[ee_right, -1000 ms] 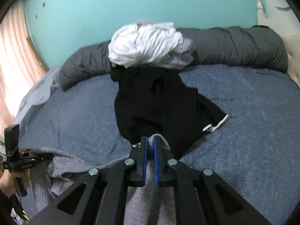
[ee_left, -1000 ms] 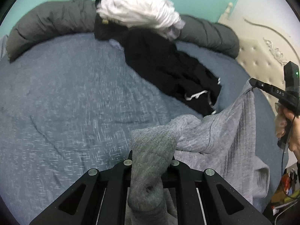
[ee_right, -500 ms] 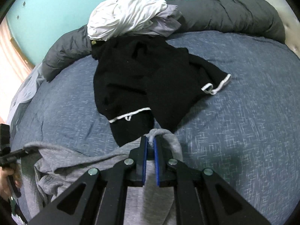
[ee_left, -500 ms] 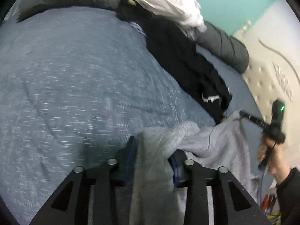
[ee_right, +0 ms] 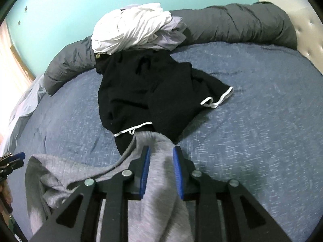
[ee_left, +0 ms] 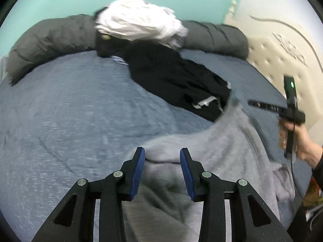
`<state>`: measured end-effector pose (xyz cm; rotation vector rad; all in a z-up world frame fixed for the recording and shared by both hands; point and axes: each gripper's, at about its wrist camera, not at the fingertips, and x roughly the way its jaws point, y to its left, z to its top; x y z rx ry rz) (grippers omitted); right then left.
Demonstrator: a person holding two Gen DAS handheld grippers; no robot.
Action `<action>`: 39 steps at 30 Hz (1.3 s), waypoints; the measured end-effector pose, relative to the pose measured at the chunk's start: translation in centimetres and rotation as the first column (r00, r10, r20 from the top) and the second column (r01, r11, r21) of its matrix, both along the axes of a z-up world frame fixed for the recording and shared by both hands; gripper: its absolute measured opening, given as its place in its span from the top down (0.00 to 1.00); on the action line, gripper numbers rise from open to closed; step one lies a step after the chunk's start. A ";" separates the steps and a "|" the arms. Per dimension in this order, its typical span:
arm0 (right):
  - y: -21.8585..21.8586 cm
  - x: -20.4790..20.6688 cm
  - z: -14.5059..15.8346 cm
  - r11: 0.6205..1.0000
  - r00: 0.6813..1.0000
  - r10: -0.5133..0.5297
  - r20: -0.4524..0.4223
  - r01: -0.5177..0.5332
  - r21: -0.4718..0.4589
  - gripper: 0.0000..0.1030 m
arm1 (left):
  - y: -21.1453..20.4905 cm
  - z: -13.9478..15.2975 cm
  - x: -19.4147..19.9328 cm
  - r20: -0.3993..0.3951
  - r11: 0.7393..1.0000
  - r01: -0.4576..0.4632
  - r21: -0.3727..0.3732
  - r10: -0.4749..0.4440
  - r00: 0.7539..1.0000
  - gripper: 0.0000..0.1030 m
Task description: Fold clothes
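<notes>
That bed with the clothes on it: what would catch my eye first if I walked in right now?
Probably the grey garment spread at the near edge of the blue bed, with the left gripper and right gripper over it, jaws just opened and slack cloth between them. Behind it a black garment with white trim sprawls mid-bed, and a white bundle sits on the dark grey rolled duvet by the turquoise wall.

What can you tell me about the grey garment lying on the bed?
The grey garment is a soft, heathered knit, rumpled and spread across the near part of the blue bedspread. Its far tip overlaps the black garment. One part lies between the open left gripper, another between the right gripper, whose jaws have just been opening.
</notes>
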<state>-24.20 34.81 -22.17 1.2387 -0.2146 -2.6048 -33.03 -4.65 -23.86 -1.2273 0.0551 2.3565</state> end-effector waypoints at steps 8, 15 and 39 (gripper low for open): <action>1.5 1.8 -1.0 1.000 0.999 0.012 0.031 -0.012 0.007 0.73 | 5.9 -4.9 -1.1 0.094 0.989 0.069 -0.131 -0.057 0.994 0.62; 2.2 2.3 -2.4 0.999 0.997 0.040 0.062 -0.040 0.013 0.69 | 9.3 -7.7 -1.7 0.115 0.965 0.118 -0.236 -0.093 0.989 0.57; -1.4 -0.8 -4.7 0.990 0.978 0.138 0.156 -0.135 -0.034 0.52 | 4.0 -2.8 -6.6 0.041 0.989 -0.009 -0.146 0.015 0.999 0.89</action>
